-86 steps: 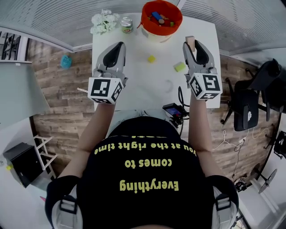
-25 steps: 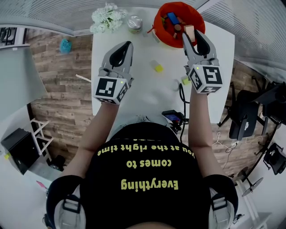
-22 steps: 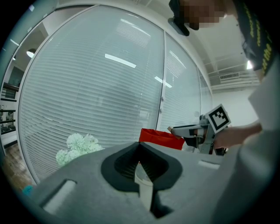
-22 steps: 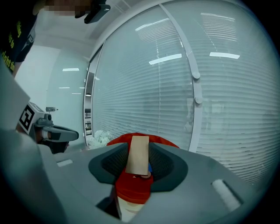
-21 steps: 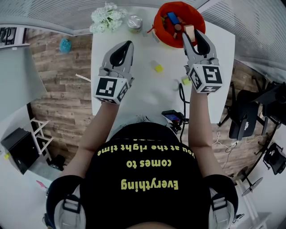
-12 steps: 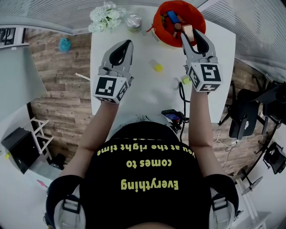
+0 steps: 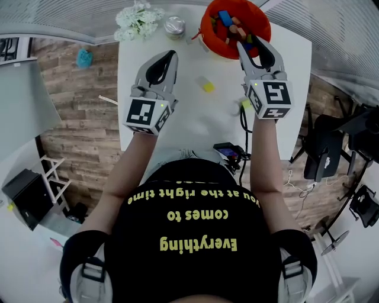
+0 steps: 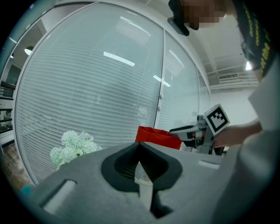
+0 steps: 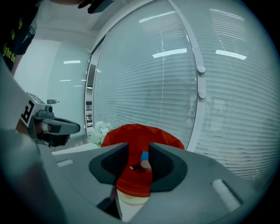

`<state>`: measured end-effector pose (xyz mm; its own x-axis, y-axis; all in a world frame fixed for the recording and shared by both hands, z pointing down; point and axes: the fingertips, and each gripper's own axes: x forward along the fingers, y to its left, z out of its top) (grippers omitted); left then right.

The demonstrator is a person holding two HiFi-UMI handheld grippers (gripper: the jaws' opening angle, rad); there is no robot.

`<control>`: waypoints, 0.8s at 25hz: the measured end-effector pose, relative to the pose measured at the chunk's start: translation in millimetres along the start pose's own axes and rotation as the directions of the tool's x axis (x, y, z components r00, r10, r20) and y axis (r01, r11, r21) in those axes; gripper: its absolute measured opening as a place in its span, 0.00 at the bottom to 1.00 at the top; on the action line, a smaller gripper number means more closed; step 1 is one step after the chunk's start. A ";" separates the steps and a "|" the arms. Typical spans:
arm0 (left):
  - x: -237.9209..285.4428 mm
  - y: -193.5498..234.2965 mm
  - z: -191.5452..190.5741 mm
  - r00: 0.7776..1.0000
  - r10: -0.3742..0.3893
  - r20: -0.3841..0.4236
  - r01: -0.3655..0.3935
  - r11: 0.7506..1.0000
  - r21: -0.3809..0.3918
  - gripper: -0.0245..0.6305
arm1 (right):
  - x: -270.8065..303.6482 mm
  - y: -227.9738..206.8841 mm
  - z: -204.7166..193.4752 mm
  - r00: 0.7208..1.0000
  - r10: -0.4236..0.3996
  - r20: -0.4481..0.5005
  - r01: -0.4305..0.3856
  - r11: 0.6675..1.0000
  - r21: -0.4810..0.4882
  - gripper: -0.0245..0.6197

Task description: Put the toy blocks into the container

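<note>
The red container (image 7: 208, 29) stands at the table's far end and holds several blocks, among them a blue one (image 7: 225, 16) and a tan one (image 7: 237, 27). My right gripper (image 7: 253, 42) hangs over its near rim, open, with nothing between the jaws. In the right gripper view the container (image 9: 140, 131) and the blue block (image 9: 145, 155) show through the gap of the right gripper (image 9: 139, 151). A yellow block (image 7: 206, 86) lies mid-table. A green block (image 7: 246, 105) lies beside my right gripper's cube. My left gripper (image 7: 169, 56) hovers left of the yellow block, shut and empty.
White flowers (image 7: 137, 18) and a small can (image 7: 174, 26) stand left of the container on the white table (image 7: 189, 124). A dark device (image 7: 228, 151) sits at the table's near edge. Window blinds fill the background behind the left gripper (image 8: 139, 146).
The right gripper carried a tan block from the table's right side to the container. The block has left its jaws. The left gripper stayed about where it was.
</note>
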<state>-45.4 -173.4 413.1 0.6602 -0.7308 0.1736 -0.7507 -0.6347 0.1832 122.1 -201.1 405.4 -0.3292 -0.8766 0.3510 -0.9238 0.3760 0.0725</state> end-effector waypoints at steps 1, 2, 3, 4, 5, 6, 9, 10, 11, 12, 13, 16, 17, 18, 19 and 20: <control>0.5 -0.7 -0.2 1.000 -0.002 -0.001 0.002 1.000 0.000 0.04 | -0.1 -1.8 -1.2 1.000 -0.007 -0.006 0.007 1.000 -0.003 0.25; 0.9 -1.2 -0.2 1.000 -0.003 -0.002 0.003 1.000 0.001 0.04 | -0.2 -3.9 -2.2 1.000 -0.012 -0.011 0.012 1.000 -0.004 0.21; 1.2 -1.5 0.0 1.000 -0.004 -0.002 0.004 1.000 0.001 0.04 | -0.4 -5.9 -2.8 1.000 -0.016 -0.014 0.016 1.000 -0.002 0.17; 1.4 -1.6 0.4 1.000 -0.004 -0.001 0.004 1.000 0.001 0.04 | -0.7 -7.4 -3.1 1.000 -0.018 -0.016 0.018 1.000 0.000 0.14; 1.4 -1.8 0.7 1.000 -0.004 0.000 0.004 1.000 0.001 0.04 | -0.9 -8.3 -3.2 1.000 -0.019 -0.015 0.019 1.000 0.001 0.13; 1.4 -2.1 0.9 1.000 -0.005 0.001 0.005 1.000 0.001 0.04 | -1.1 -8.6 -3.1 1.000 -0.020 -0.011 0.020 1.000 0.001 0.12; 1.0 -3.3 0.8 1.000 -0.006 0.002 0.006 1.000 0.002 0.04 | -1.8 -8.8 -3.0 1.000 -0.028 0.002 0.028 1.000 -0.003 0.12; 0.9 -3.7 0.9 1.000 -0.006 0.003 0.006 1.000 0.003 0.04 | -2.0 -8.9 -3.1 1.000 -0.031 0.003 0.031 1.000 -0.003 0.12; 0.7 -4.2 1.1 1.000 -0.005 0.004 0.005 1.000 0.004 0.04 | -2.0 -9.1 -3.4 0.999 -0.033 0.002 0.033 0.999 -0.002 0.11; 0.5 -4.8 1.3 1.000 -0.005 0.005 0.005 1.000 0.004 0.04 | -2.1 -9.6 -3.7 0.999 -0.035 0.001 0.035 0.999 -0.002 0.11; 0.5 -5.4 1.6 1.000 -0.006 0.006 0.006 1.000 0.004 0.04 | -2.2 -10.3 -4.1 0.999 -0.039 -0.001 0.039 0.999 -0.002 0.09; 0.2 -5.9 2.8 1.000 -0.007 0.009 0.007 1.000 0.005 0.04 | -1.8 -12.8 -4.0 0.998 -0.055 0.001 0.055 0.998 -0.009 0.06; -0.2 -6.0 3.1 1.000 -0.007 0.010 0.007 1.000 0.005 0.04 | -1.8 -13.3 -3.9 0.998 -0.059 0.004 0.059 0.998 -0.009 0.05; -0.6 -6.2 3.4 1.000 -0.007 0.011 0.007 1.000 0.006 0.04 | -1.9 -13.6 -3.9 0.998 -0.062 0.007 0.063 0.998 -0.009 0.05; -0.9 -6.6 3.6 1.000 -0.008 0.012 0.008 1.000 0.006 0.04 | -2.1 -13.8 -4.0 0.998 -0.065 0.009 0.065 0.998 -0.007 0.05; -1.1 -7.1 3.9 1.000 -0.009 0.012 0.009 1.000 0.007 0.04 | -2.2 -14.1 -4.2 0.998 -0.067 0.011 0.067 0.998 -0.005 0.05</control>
<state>-40.9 -169.1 407.8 0.6665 -0.7282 0.1599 -0.7450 -0.6428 0.1781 136.7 -203.2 407.5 -0.2689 -0.9031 0.3348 -0.9428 0.3179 0.1005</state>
